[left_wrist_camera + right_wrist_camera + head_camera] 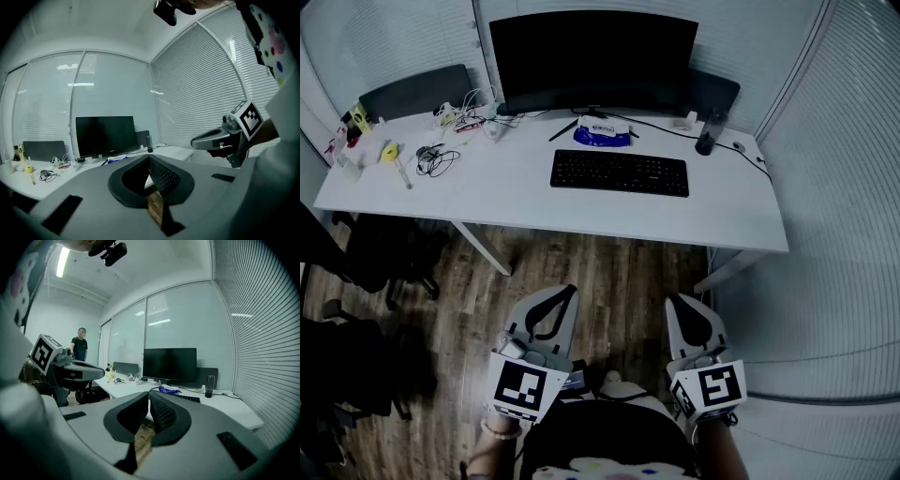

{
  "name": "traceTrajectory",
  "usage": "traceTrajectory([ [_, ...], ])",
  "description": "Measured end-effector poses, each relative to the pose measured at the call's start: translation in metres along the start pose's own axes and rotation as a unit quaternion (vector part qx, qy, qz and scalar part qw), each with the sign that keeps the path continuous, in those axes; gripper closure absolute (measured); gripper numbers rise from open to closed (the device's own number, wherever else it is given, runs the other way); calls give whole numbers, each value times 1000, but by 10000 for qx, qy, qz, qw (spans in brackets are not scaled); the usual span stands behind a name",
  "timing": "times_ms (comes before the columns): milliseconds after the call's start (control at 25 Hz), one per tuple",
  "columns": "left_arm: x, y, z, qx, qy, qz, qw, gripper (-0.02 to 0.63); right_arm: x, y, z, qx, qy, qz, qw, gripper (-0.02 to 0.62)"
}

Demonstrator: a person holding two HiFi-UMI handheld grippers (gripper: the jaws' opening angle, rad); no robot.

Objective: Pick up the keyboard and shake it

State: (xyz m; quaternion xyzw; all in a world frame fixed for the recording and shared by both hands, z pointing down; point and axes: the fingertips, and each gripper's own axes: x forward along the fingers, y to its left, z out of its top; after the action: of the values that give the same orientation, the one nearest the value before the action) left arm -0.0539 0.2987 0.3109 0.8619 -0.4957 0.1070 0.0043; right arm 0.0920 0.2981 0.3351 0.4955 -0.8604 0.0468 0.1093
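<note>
The black keyboard (619,172) lies flat on the white desk (516,192), in front of the monitor. Both grippers hang low over the wooden floor, well short of the desk's front edge and apart from the keyboard. My left gripper (568,291) is shut with nothing between its jaws, and its own view shows the tips (149,158) pressed together. My right gripper (674,302) is likewise shut and empty, tips (148,393) touching. In the right gripper view the keyboard (188,398) shows as a thin dark strip just past the jaws.
A large dark monitor (592,58) stands at the desk's back, with a blue packet (602,135) before it and a dark bottle (706,133) at the right. Tangled cables (436,157) lie at the left. A black chair (370,258) stands left of the desk. A person (79,347) stands far off.
</note>
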Motion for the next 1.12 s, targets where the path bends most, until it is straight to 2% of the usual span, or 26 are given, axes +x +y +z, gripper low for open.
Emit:
traceTrajectory([
  [160,-1,-3,-5,126,97,-50,9999,589,-1,1,-2,6,2,11,10000,555],
  [440,1,-4,-3,39,58,0,10000,589,2,1,4,91,-116,39,9999,555],
  [800,6,-12,2,111,49,116,9999,589,0,-14,0,222,-110,101,9996,555],
  [960,7,-14,3,111,63,245,9996,589,3,-19,-1,212,-106,255,9994,554],
  [1120,10,-18,6,128,80,380,9992,589,4,-19,9,183,-306,445,9984,554],
])
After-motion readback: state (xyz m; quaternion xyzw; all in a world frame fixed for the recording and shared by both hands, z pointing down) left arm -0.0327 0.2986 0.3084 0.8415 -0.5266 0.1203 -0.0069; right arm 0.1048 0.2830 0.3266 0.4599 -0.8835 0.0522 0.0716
